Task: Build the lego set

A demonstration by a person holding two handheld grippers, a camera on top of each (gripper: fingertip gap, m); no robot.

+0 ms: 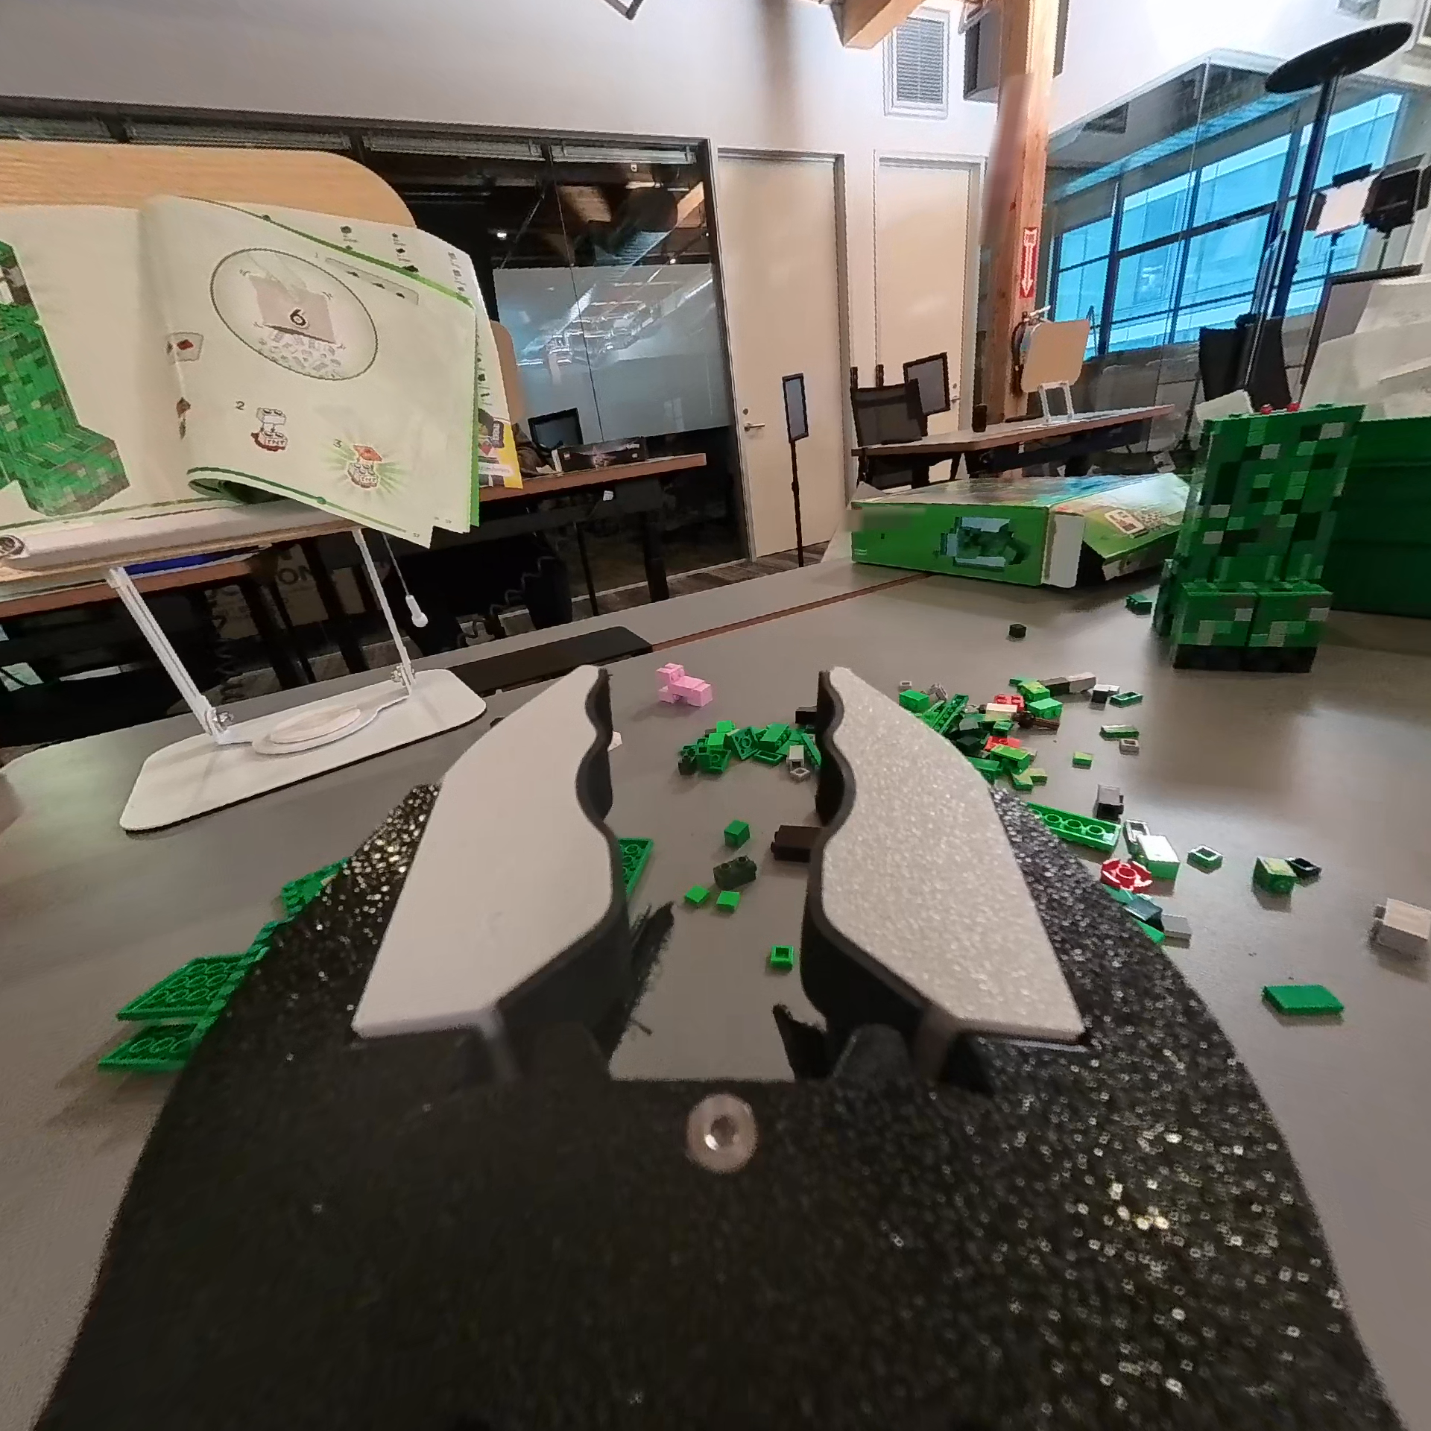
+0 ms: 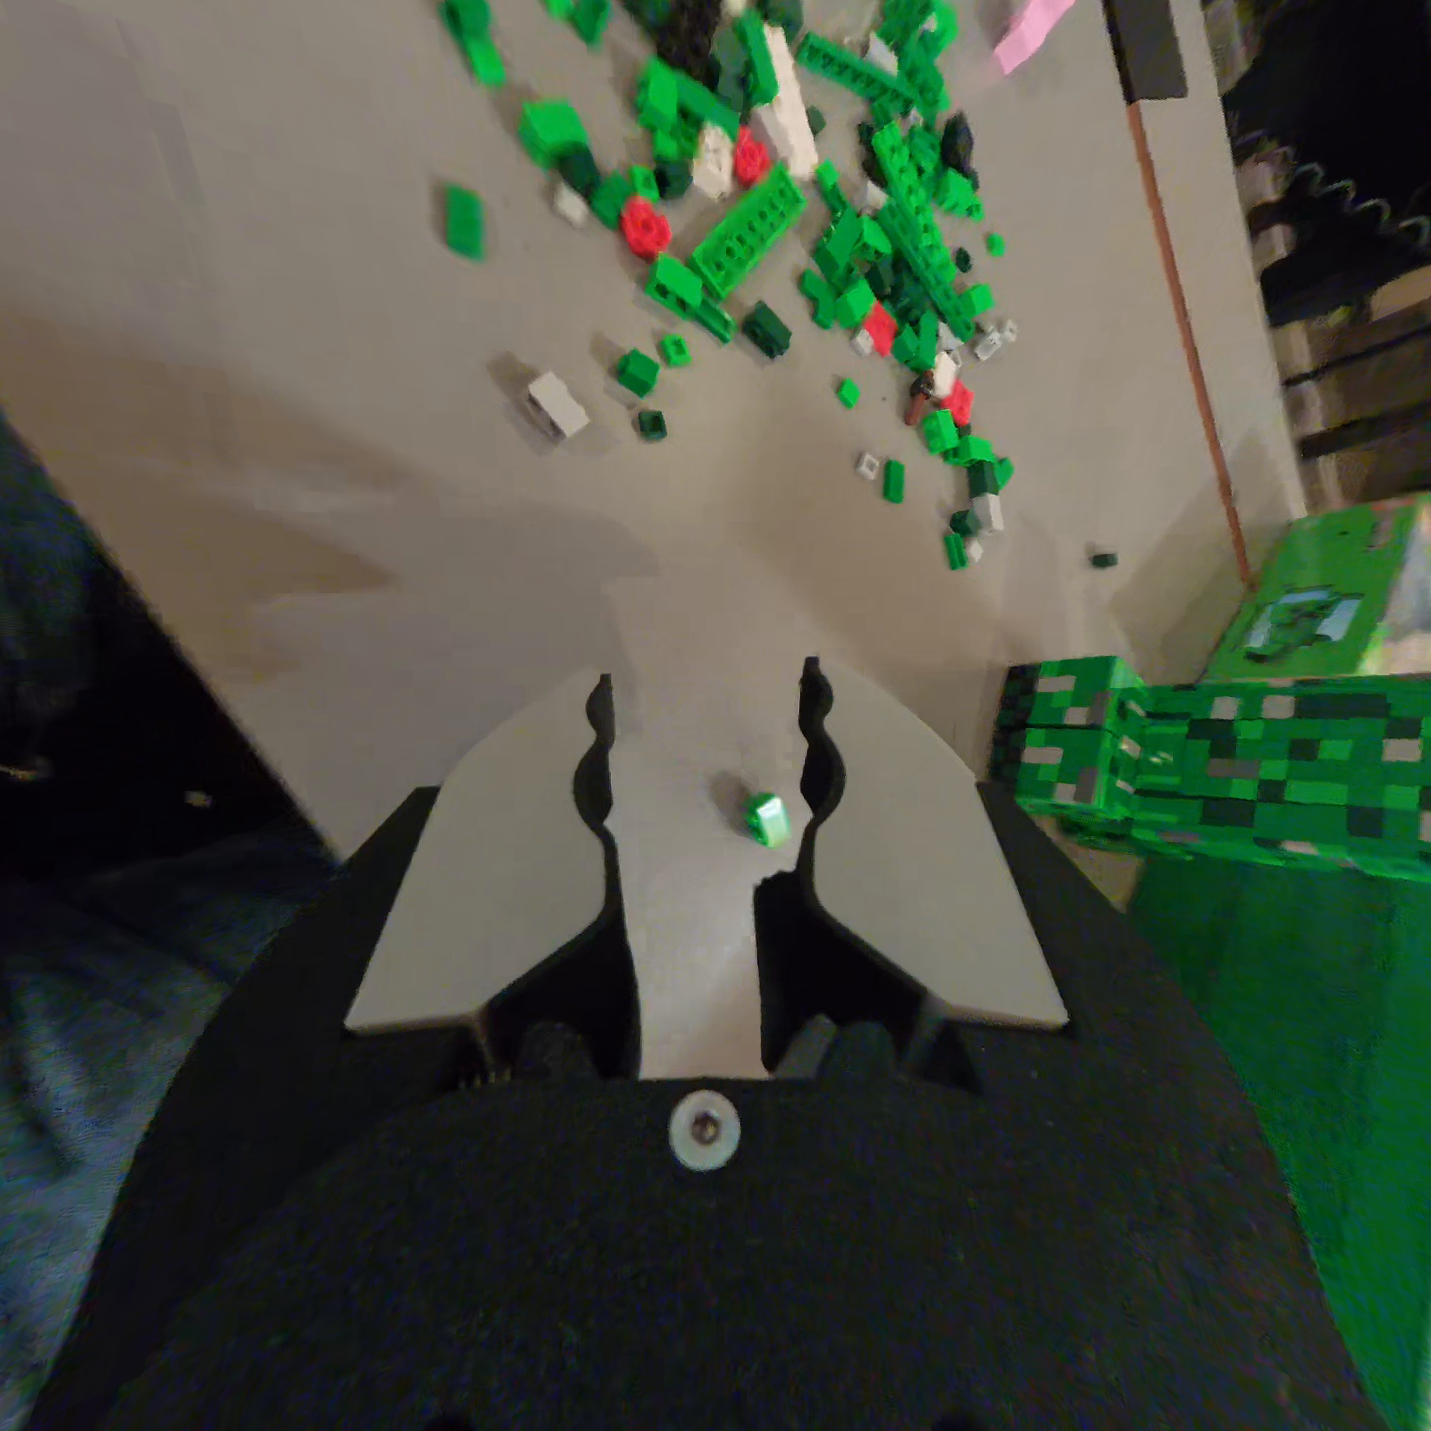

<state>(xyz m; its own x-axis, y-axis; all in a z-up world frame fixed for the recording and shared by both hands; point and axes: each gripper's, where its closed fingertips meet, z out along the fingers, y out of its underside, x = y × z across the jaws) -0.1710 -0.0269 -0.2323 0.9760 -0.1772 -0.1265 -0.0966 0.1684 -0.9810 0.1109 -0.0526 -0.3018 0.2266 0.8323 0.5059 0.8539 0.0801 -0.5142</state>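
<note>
A pile of loose green, red, white and dark bricks [image 1: 983, 743] lies on the grey table [image 1: 542, 790]; it also shows in the right wrist view [image 2: 836, 232]. A tall green pixel-patterned built figure [image 1: 1254, 542] stands at the right; in the right wrist view it [image 2: 1239, 766] appears at the right edge. My left gripper [image 1: 712, 681] is open and empty, low over small green bricks [image 1: 736, 835]. My right gripper [image 2: 705, 674] is open, above the table, with one small green brick [image 2: 766, 819] lying between its fingers, close to the right one.
An open instruction booklet [image 1: 255, 348] rests on a white stand [image 1: 310, 743] at the left. The green set box [image 1: 1007, 534] lies at the back right. Green plates [image 1: 178, 1007] lie at the left of my left gripper. A pink brick figure [image 1: 681, 685] sits ahead. Across from one pair of fingers to the other is roughly 30 cm. My right gripper is the nearer one to the tall green pixel-patterned built figure [image 1: 1254, 542]: about 20 cm, against 40 cm. My right wrist view [image 2: 1199, 760] looks at it from another angle.
</note>
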